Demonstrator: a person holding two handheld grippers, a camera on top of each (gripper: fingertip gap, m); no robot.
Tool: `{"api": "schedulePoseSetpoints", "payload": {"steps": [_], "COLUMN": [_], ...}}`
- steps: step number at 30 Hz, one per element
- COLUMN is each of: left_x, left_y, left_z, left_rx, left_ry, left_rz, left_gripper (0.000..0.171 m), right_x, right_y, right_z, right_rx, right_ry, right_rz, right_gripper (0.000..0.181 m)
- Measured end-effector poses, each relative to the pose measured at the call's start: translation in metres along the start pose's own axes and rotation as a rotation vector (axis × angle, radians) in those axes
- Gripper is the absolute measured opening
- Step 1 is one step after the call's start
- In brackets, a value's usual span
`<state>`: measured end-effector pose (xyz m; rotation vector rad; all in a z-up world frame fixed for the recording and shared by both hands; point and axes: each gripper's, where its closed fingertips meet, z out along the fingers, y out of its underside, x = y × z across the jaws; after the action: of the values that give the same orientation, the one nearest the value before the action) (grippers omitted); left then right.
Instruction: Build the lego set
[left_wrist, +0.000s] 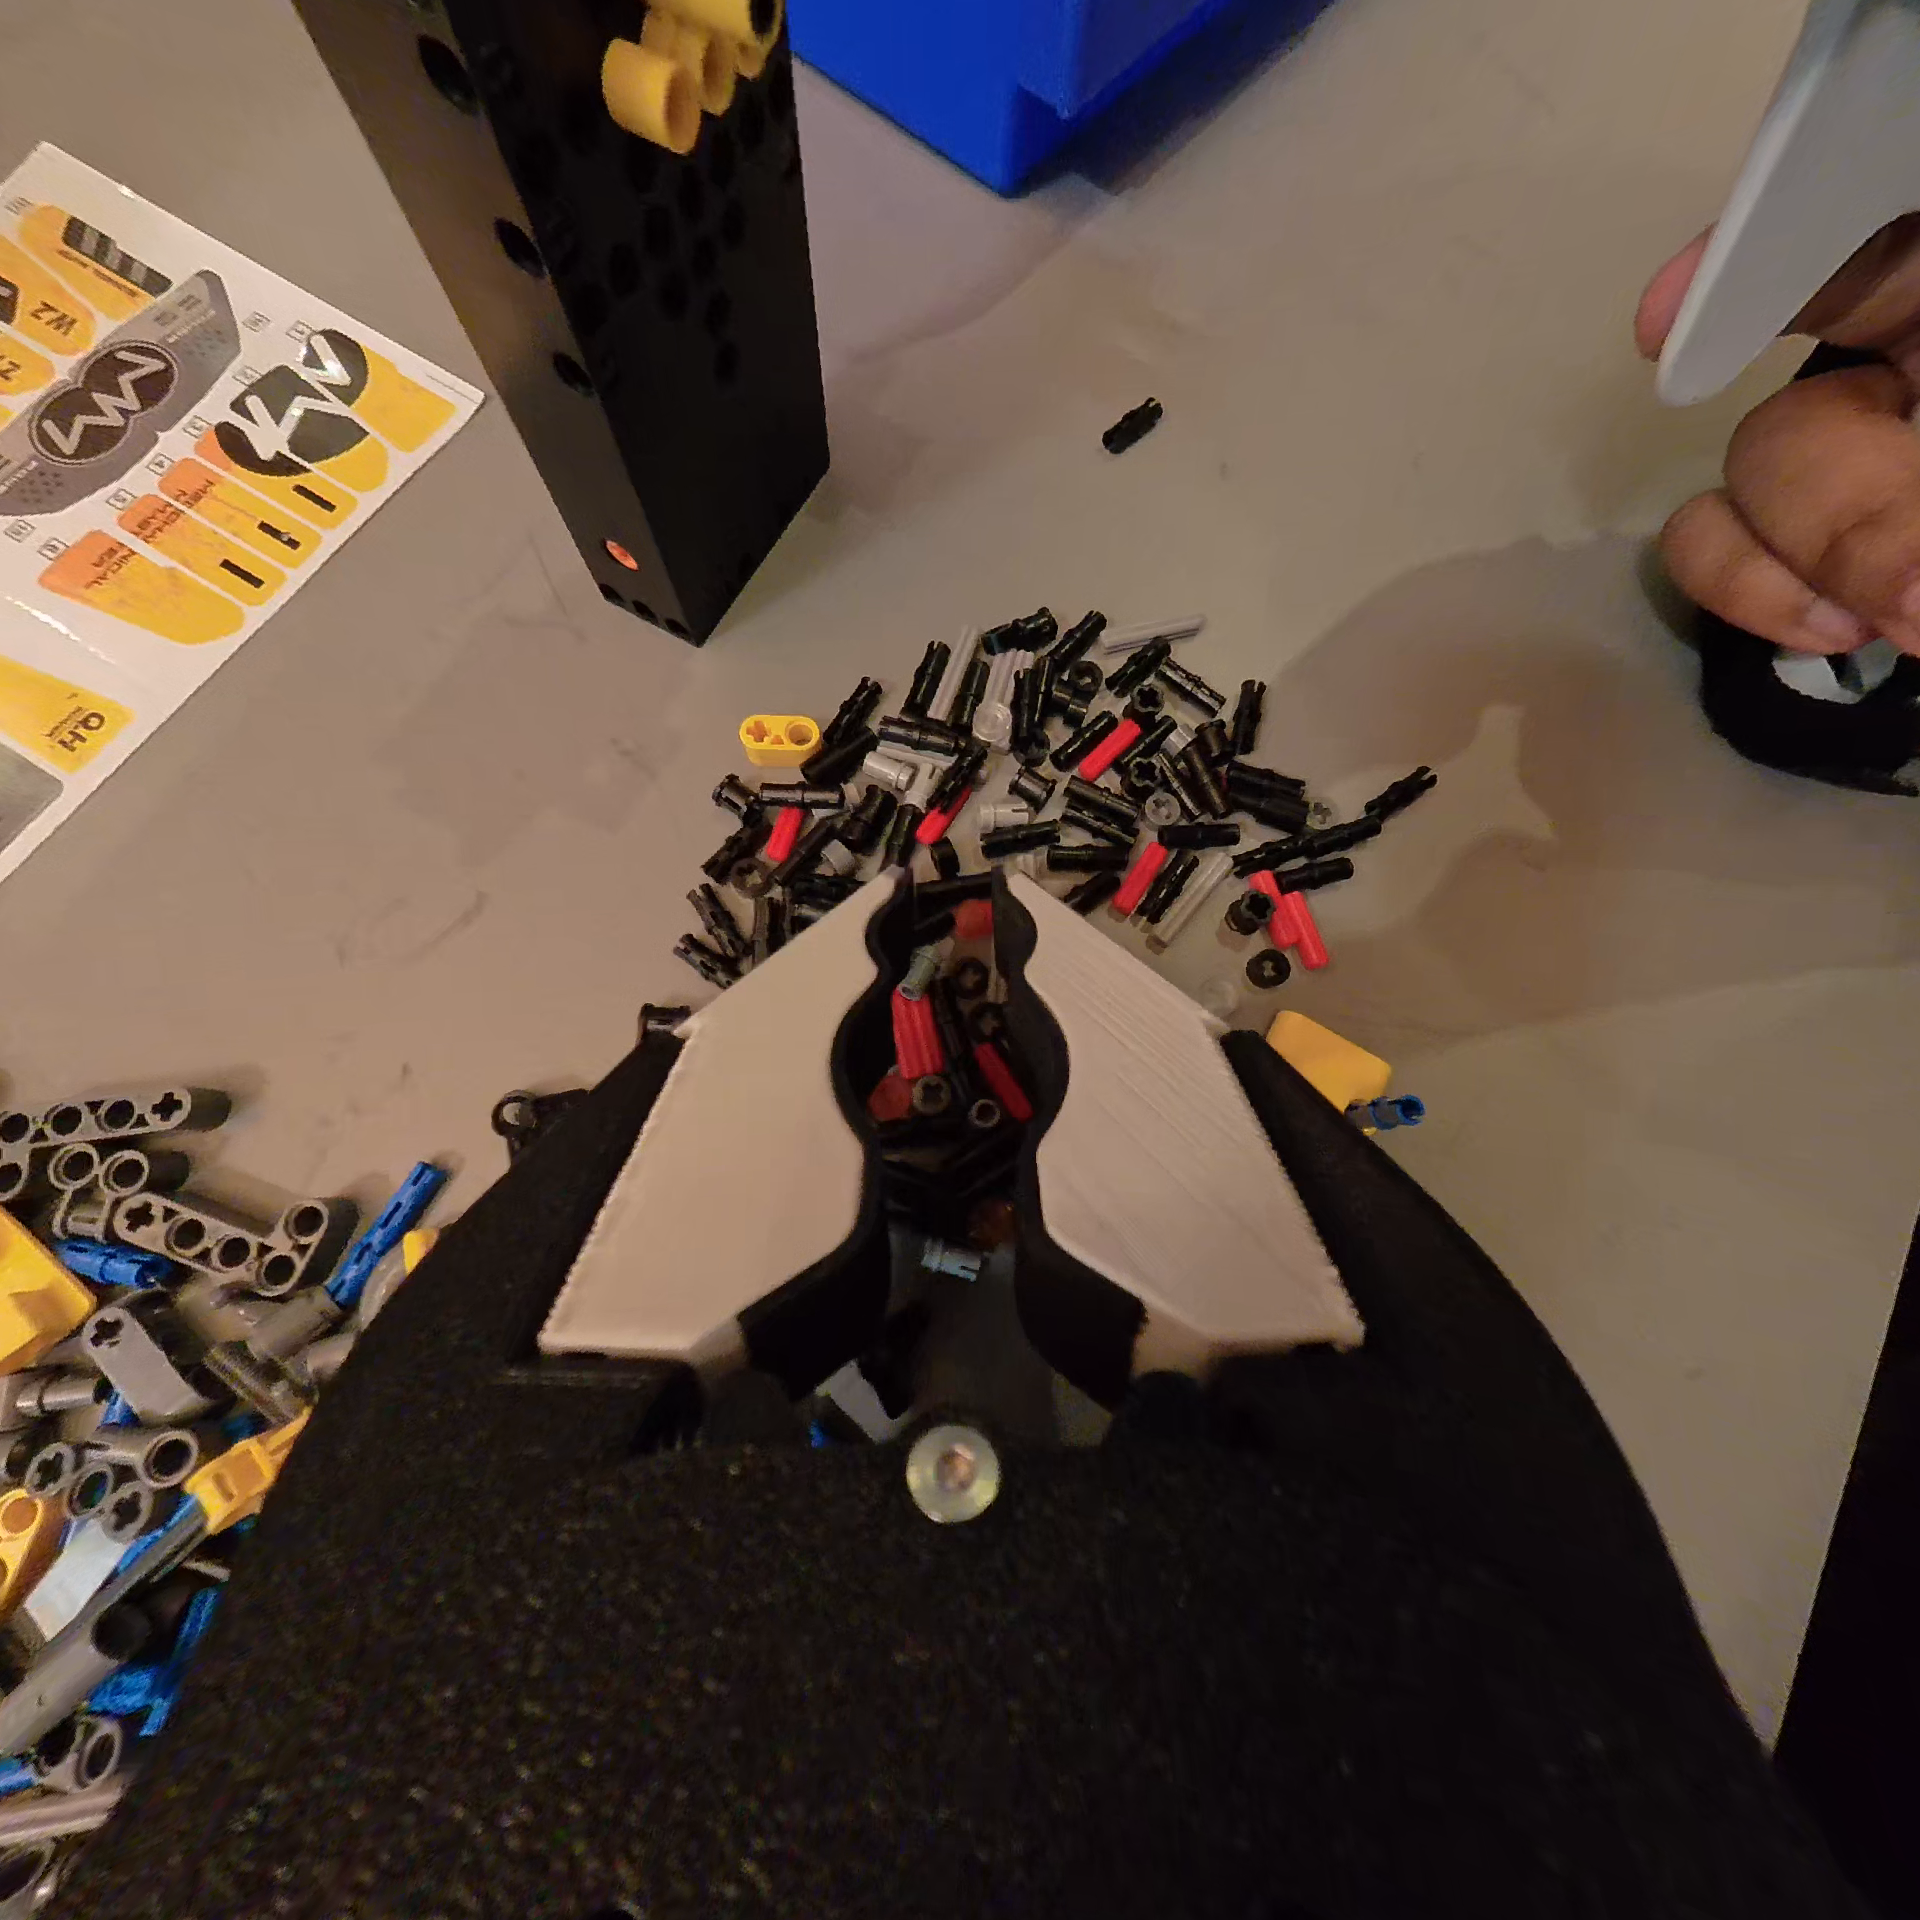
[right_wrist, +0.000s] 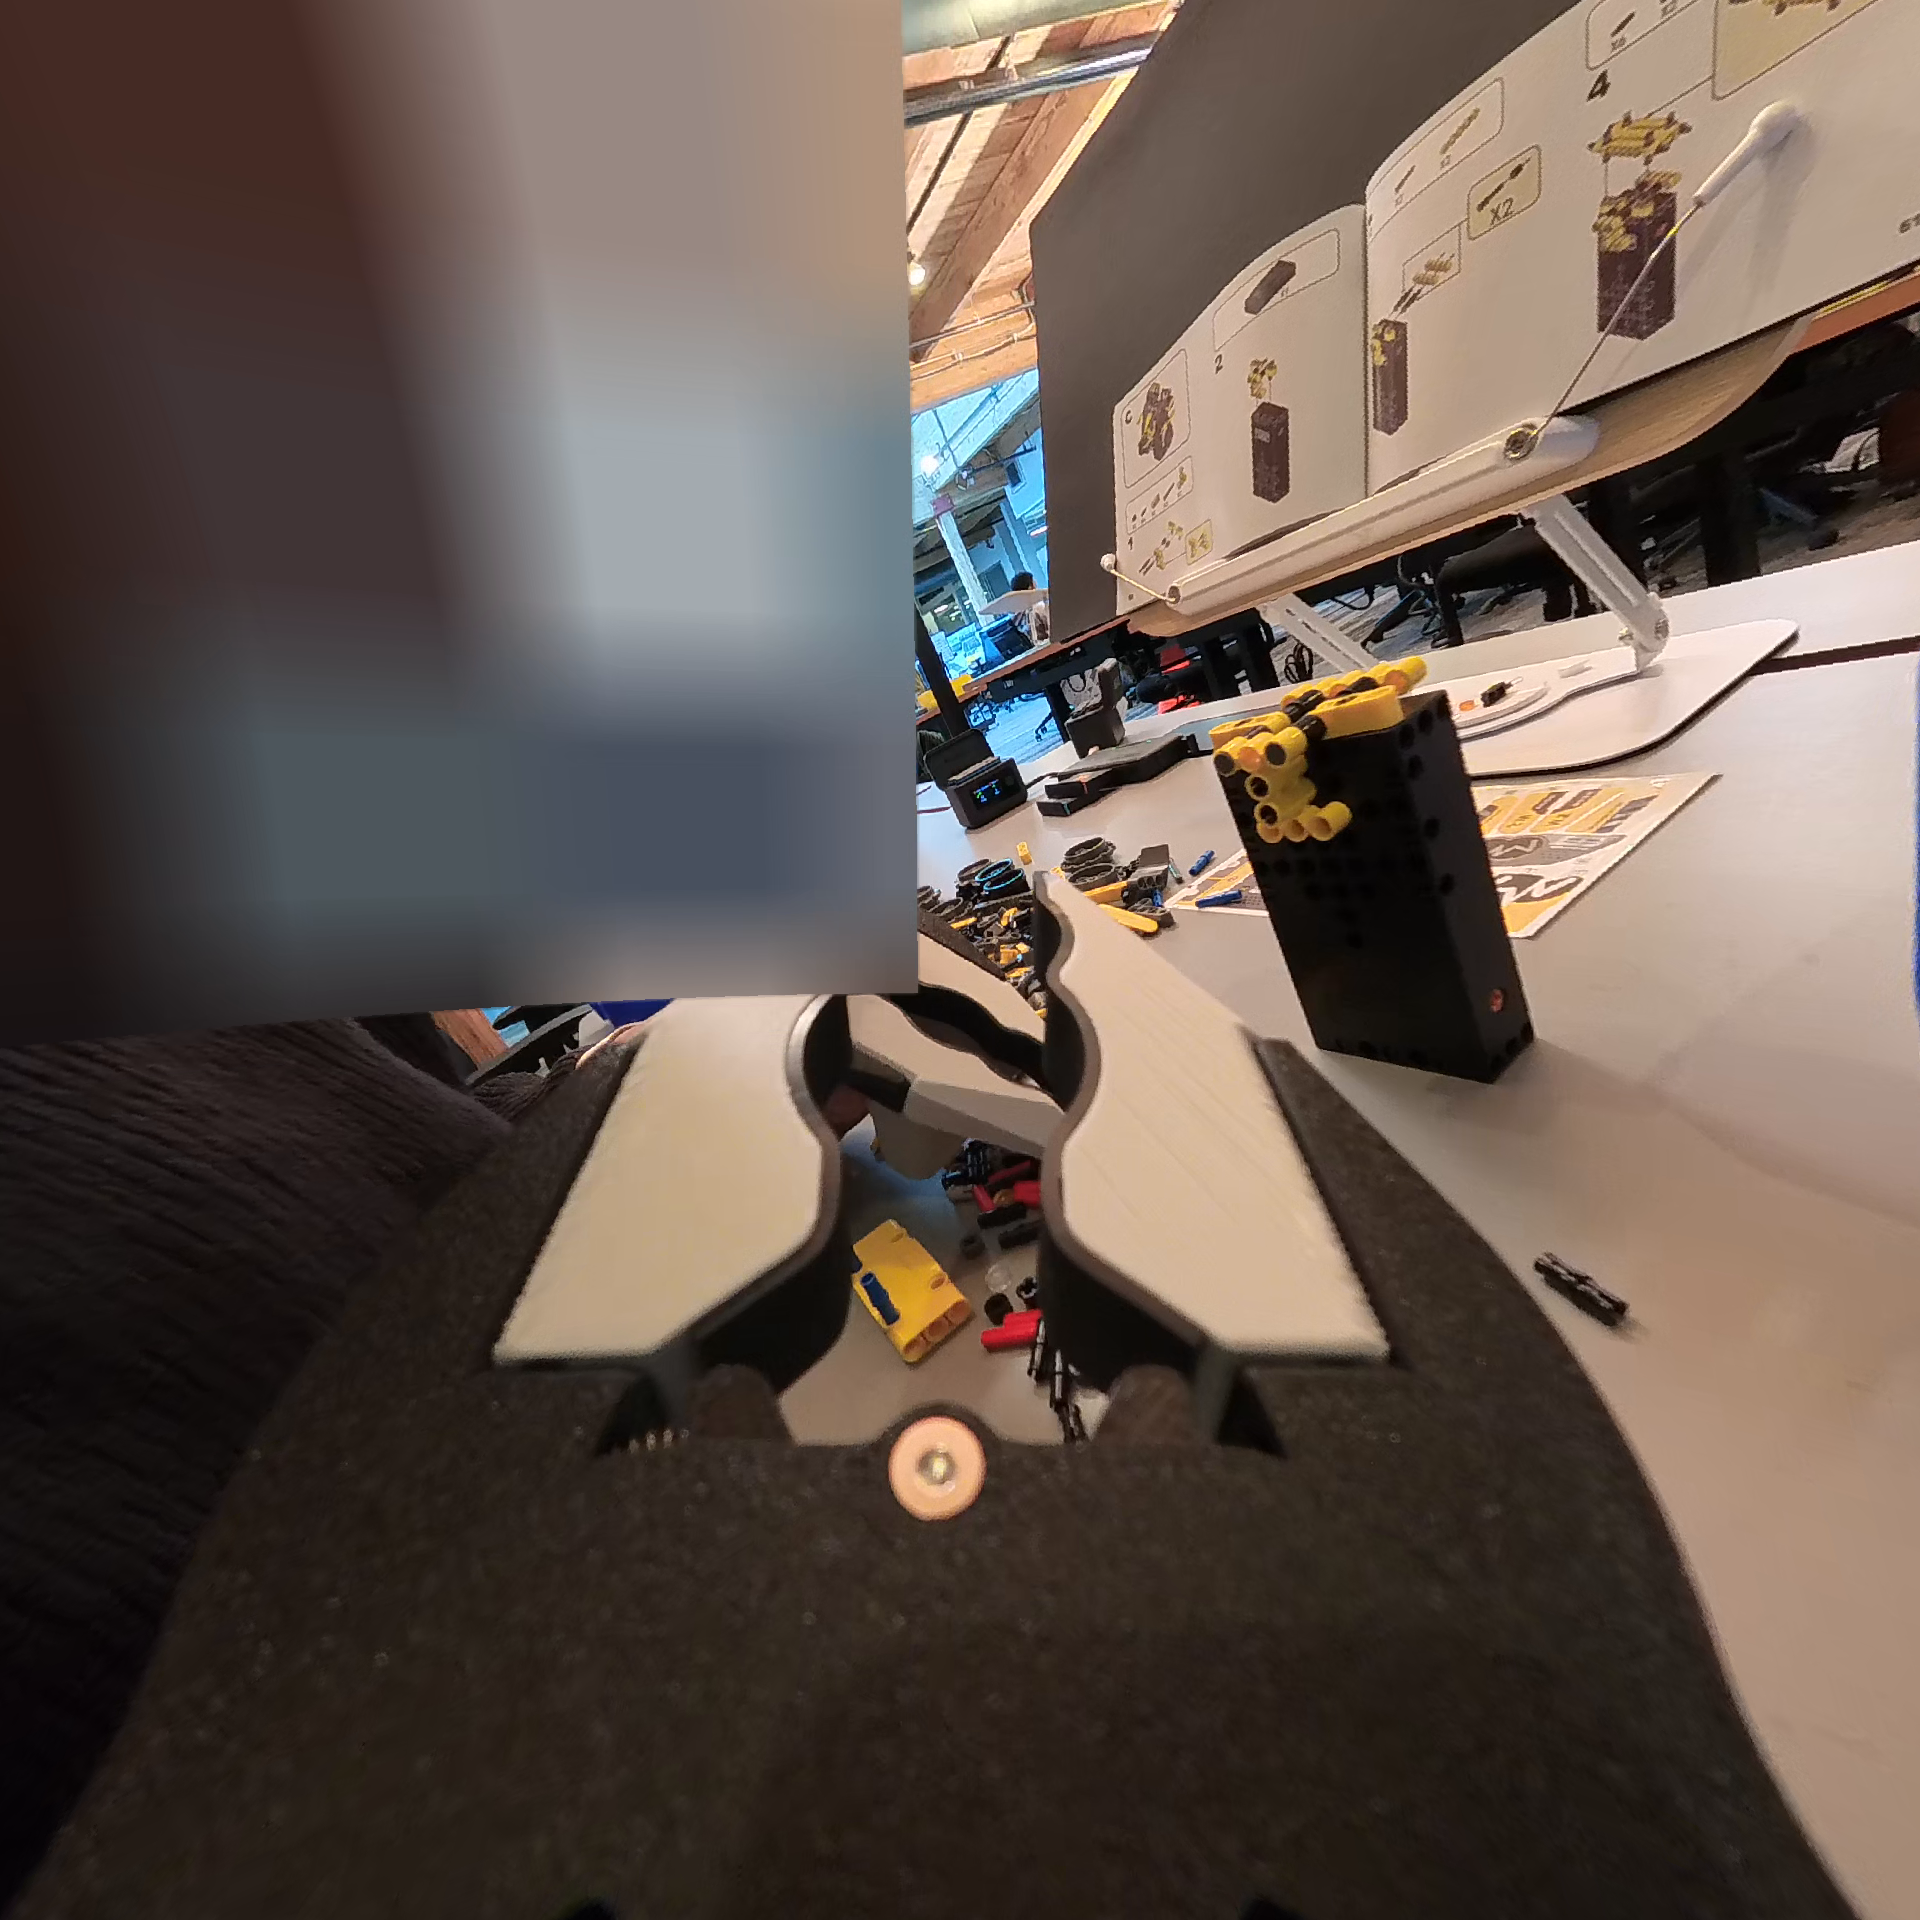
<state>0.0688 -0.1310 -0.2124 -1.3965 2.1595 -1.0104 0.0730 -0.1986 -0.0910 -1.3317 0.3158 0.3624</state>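
My left gripper (left_wrist: 951, 883) points down into a heap of small black, red and grey pins (left_wrist: 1091, 790) on the grey table (left_wrist: 1351, 582). Its jaws stand a narrow gap apart, with the tips among the pins at the near edge of the heap. My right gripper (right_wrist: 935, 940) is open and empty, held above the table. Its left fingertip is hidden by a blurred patch. It also shows in the left wrist view (left_wrist: 1766, 208) at the upper right, held by a hand (left_wrist: 1818, 499). The left gripper's grey finger (right_wrist: 966, 1112) shows between the right fingers.
A tall black block with yellow connectors (left_wrist: 644, 312) (right_wrist: 1382, 904) stands behind the heap. A sticker sheet (left_wrist: 208, 436), a blue bin (left_wrist: 1018, 83), a lone black pin (left_wrist: 1132, 426) and a pile of grey, blue and yellow beams (left_wrist: 135, 1299) lie around. An instruction booklet (right_wrist: 1455, 343) rests on a stand. About 15 centimeters separates my left fingertips from my right.
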Motion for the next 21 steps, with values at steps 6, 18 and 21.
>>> {"api": "schedulePoseSetpoints", "payload": {"steps": [6,18,21], "left_x": [-0.015,-0.057,-0.071], "left_y": [-0.016,-0.043,-0.037], "left_z": [-0.014,-0.038,-0.037], "left_rx": [0.097,0.316,0.306], "left_ry": [0.011,0.025,-0.005], "left_rz": [-0.083,-0.315,-0.354], "left_gripper": [0.014,0.016,0.016], "right_x": [0.032,0.095,0.101], "right_y": [-0.007,-0.006,-0.003], "right_z": [-0.014,-0.042,-0.039], "right_rx": [-0.056,-0.235,-0.259], "right_ry": [0.257,0.574,0.562], "right_rz": [-0.234,-0.320,-0.295], "right_gripper": [0.031,0.029,0.029]}}
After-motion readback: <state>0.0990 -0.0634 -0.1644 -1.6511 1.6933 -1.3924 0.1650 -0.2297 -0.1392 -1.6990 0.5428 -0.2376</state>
